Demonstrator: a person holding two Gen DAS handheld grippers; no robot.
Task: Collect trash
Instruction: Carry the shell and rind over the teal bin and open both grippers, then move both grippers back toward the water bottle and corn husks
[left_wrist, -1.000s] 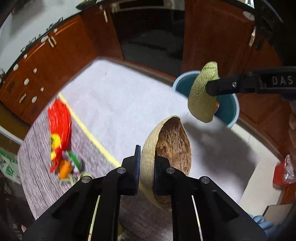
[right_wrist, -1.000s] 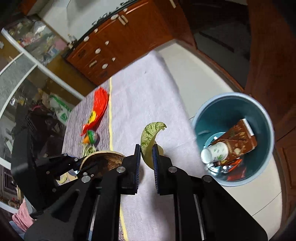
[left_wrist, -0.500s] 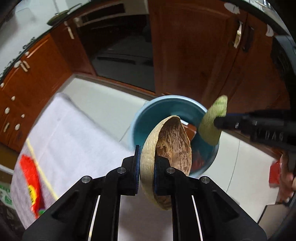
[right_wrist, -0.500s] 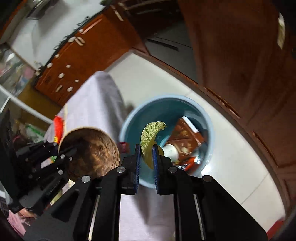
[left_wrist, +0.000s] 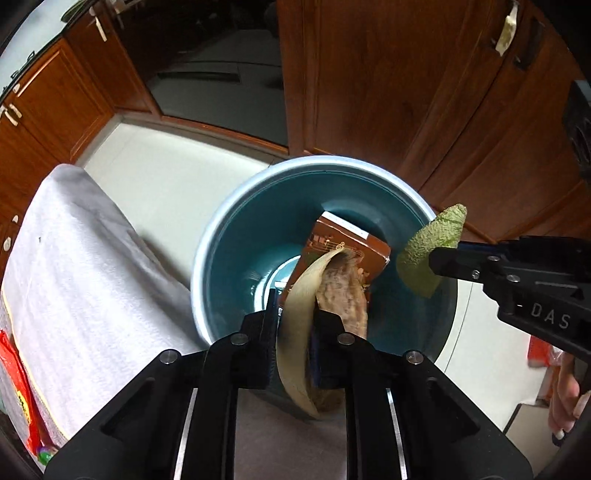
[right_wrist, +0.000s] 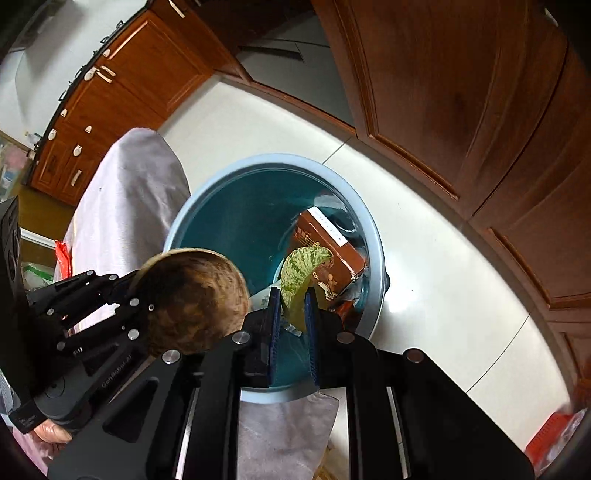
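Note:
A blue bin (left_wrist: 207, 258) stands on the floor beside the table, with a brown carton (left_wrist: 351, 243) inside. My left gripper (left_wrist: 293, 314) hangs over the bin's near side. Its jaws are opening, and the half coconut shell (left_wrist: 299, 306) between them is tilted, blurred and loose. In the right wrist view the coconut shell (right_wrist: 192, 299) sits at the left gripper's fingers (right_wrist: 136, 291), over the bin's rim (right_wrist: 373, 251). My right gripper (right_wrist: 291, 306) is shut on a green striped melon rind (right_wrist: 299, 280) above the bin's middle. The left wrist view shows that rind (left_wrist: 432, 247) over the bin's right side.
A table under a white cloth (left_wrist: 74, 266) reaches up to the bin's left side, with a red wrapper (left_wrist: 18, 387) at its far end. Brown wooden cabinets (left_wrist: 388, 92) stand close behind the bin. White floor tiles (right_wrist: 443, 295) lie to the right, with a red bag (left_wrist: 543, 354) on them.
Both grippers moved from over the table to over the bin and sank toward it. The coconut shell has tipped between the left jaws. The rind stays clamped.

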